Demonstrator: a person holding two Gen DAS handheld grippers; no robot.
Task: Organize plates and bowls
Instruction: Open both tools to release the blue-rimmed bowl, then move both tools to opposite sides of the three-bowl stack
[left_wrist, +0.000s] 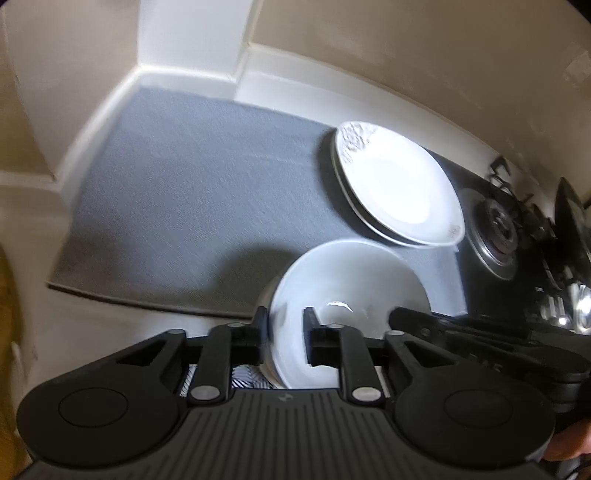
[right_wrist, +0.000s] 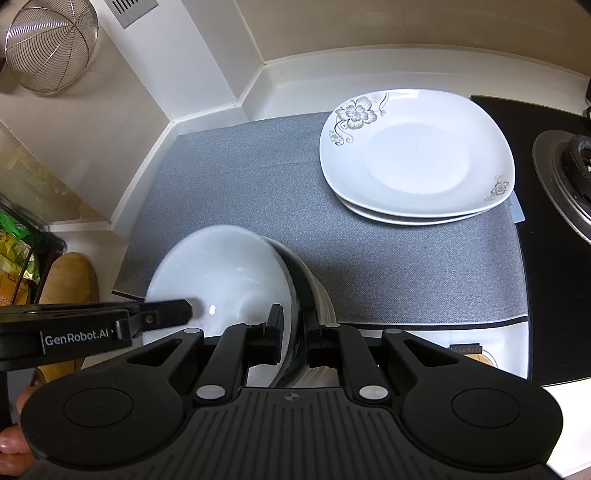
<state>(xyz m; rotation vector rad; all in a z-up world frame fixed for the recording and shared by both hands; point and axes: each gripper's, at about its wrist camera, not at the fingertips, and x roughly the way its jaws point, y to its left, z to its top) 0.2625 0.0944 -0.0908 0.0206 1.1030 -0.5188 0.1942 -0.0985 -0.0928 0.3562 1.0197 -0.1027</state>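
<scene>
A white bowl (left_wrist: 351, 273) (right_wrist: 221, 273) with a dark outer wall is tilted over the front edge of the grey mat (left_wrist: 184, 203) (right_wrist: 369, 277), and it seems nested on other bowls below. My right gripper (right_wrist: 295, 317) is shut on its right rim. My left gripper (left_wrist: 284, 317) straddles the opposite rim, one finger outside and one inside, with a gap beside the wall. Each view shows the other gripper's finger (right_wrist: 173, 310) (left_wrist: 406, 317) reaching into the bowl. Two white plates with flower prints (left_wrist: 399, 184) (right_wrist: 417, 158) lie stacked at the mat's far right.
A black hob with a gas burner (left_wrist: 498, 229) (right_wrist: 569, 173) borders the mat on the right. White walls and a corner close the back. A wire strainer (right_wrist: 50, 44), a wooden board (right_wrist: 70, 280) and packets sit to the left. A hand (right_wrist: 11, 439) shows at the bottom left.
</scene>
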